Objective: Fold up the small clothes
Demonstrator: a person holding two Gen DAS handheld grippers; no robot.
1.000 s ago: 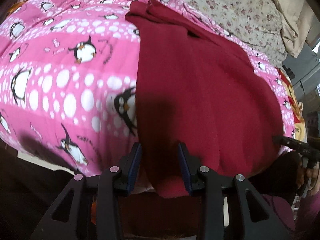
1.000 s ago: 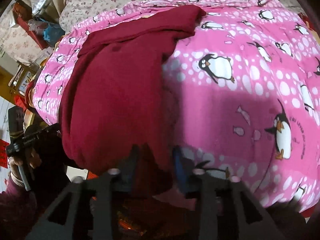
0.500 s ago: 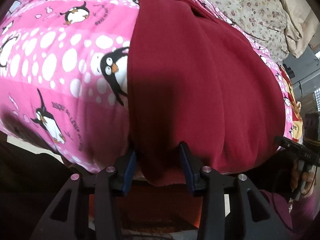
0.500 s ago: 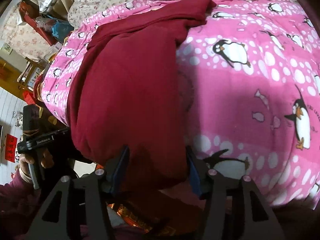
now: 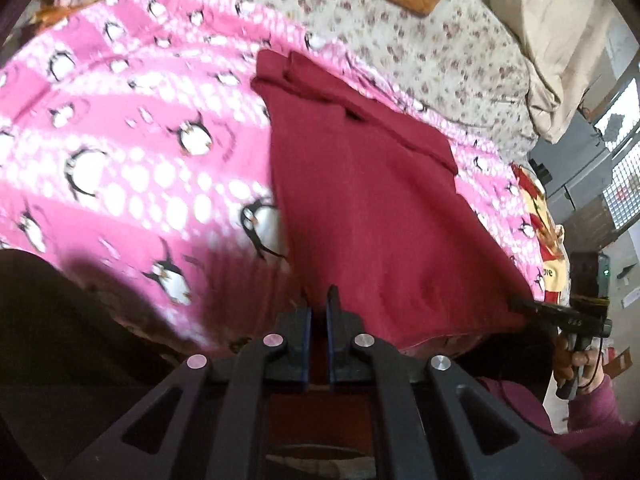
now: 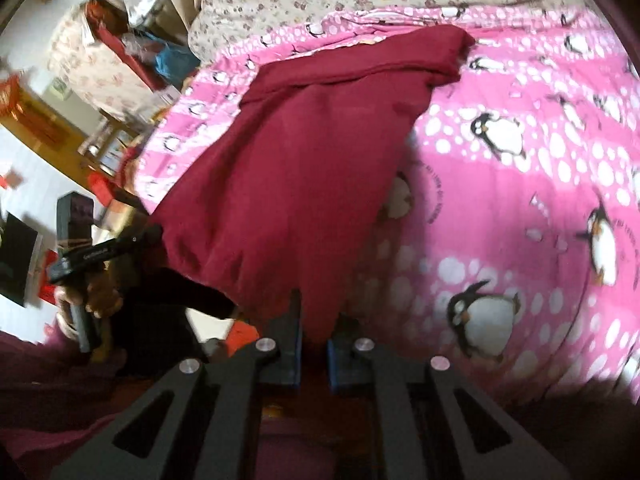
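A dark red garment (image 5: 372, 200) lies spread on a pink penguin blanket (image 5: 120, 160), its near hem lifted off the bed edge. My left gripper (image 5: 317, 300) is shut on the garment's near left corner. My right gripper (image 6: 318, 320) is shut on the near right corner of the same garment (image 6: 304, 168). Each gripper shows in the other's view: the right one at the right edge of the left wrist view (image 5: 560, 314), the left one at the left of the right wrist view (image 6: 104, 252). The far end of the garment is folded over near the blanket's far edge.
A floral sheet (image 5: 400, 40) covers the bed beyond the blanket, with a beige pillow (image 5: 560, 40) at the far right. Cluttered furniture and bags (image 6: 120, 52) stand off the bed's side. The pink blanket (image 6: 520, 160) stretches to the right.
Both grippers have closed on the garment's near hem corners and pulled back and up, lifting the hem off the bed edge. The view has drawn away from the bed.
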